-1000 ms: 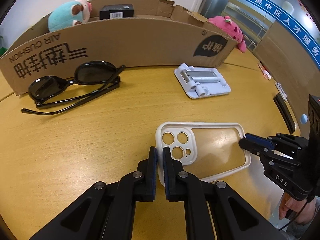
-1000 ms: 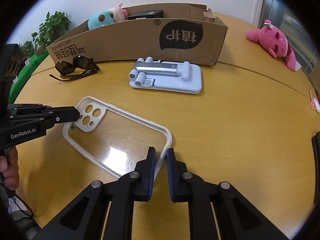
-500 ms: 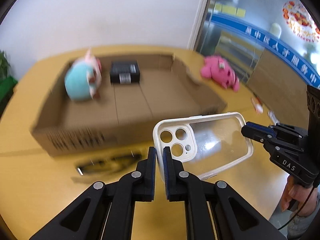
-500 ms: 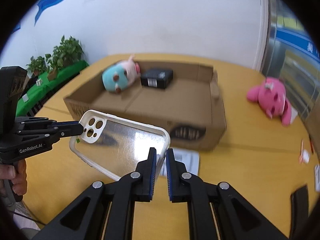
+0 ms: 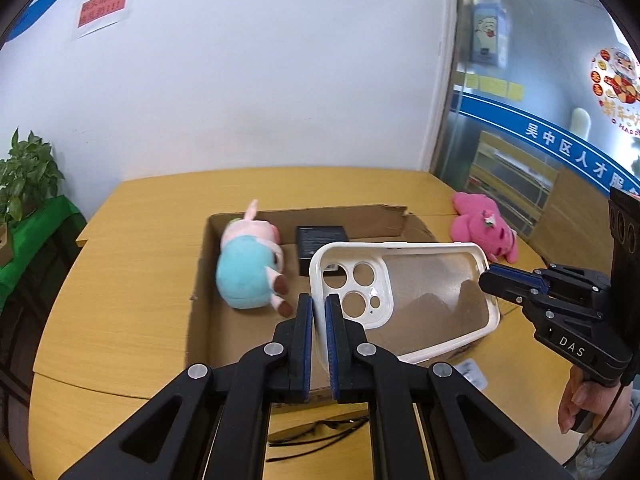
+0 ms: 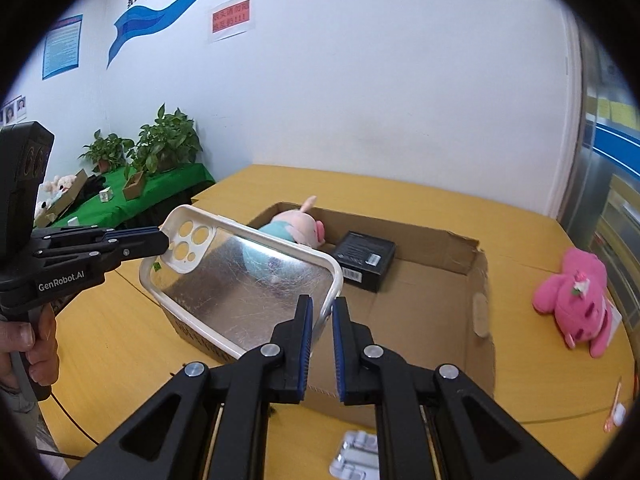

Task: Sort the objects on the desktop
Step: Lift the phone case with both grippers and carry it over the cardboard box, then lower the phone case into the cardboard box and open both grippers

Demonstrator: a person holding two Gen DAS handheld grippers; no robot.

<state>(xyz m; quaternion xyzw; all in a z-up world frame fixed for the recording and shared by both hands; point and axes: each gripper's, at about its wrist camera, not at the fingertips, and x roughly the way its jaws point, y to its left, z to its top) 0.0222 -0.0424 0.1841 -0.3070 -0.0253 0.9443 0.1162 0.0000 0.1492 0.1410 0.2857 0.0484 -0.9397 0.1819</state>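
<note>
A clear phone case with a white rim (image 5: 404, 300) hangs in the air over the open cardboard box (image 5: 256, 340). My left gripper (image 5: 319, 312) is shut on its camera-end rim. My right gripper (image 6: 321, 316) is shut on the opposite corner of the case (image 6: 248, 280). Each gripper shows in the other's view, the right gripper (image 5: 490, 280) and the left gripper (image 6: 162, 242). Inside the box (image 6: 460, 312) lie a blue and pink plush pig (image 5: 250, 268) and a small black box (image 6: 364, 258).
A pink plush toy (image 6: 576, 300) lies on the yellow table right of the box. Black sunglasses (image 5: 316, 432) and a white phone stand (image 6: 356, 456) lie on the table in front of the box. Potted plants (image 6: 160, 144) stand on a green side table.
Both grippers have lifted the phone case higher off the table and carried it forward over the cardboard box. The sunglasses and phone stand stayed on the table.
</note>
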